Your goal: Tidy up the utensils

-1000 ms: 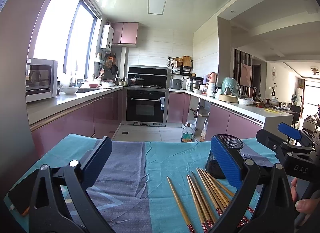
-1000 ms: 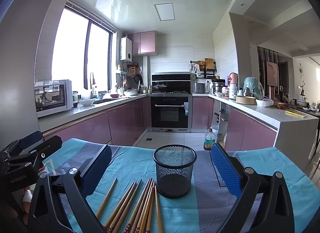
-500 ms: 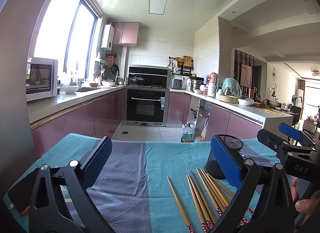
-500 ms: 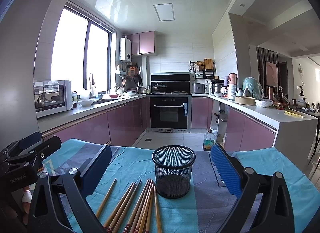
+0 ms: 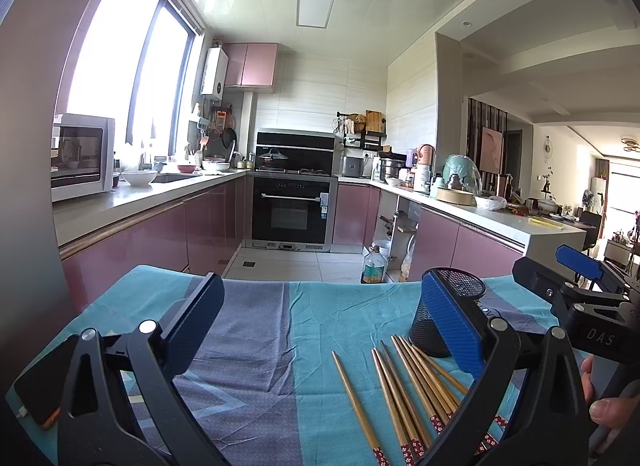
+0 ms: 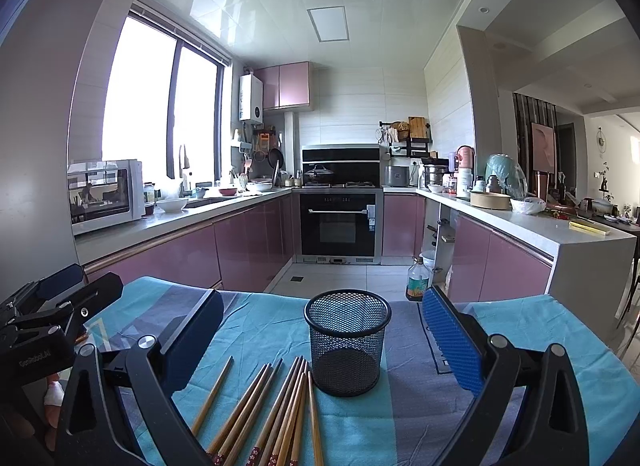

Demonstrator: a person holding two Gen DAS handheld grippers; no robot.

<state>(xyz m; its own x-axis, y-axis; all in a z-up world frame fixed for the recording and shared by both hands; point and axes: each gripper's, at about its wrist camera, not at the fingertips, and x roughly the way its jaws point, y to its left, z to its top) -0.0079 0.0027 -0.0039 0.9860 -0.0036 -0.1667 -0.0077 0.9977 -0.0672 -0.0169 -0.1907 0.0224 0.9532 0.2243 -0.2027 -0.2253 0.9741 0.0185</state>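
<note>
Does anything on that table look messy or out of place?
Only the chopsticks: they lie loose and fanned out on the blue cloth beside the mesh cup, which stands upright and empty. Nothing looks spilled or broken.
</note>
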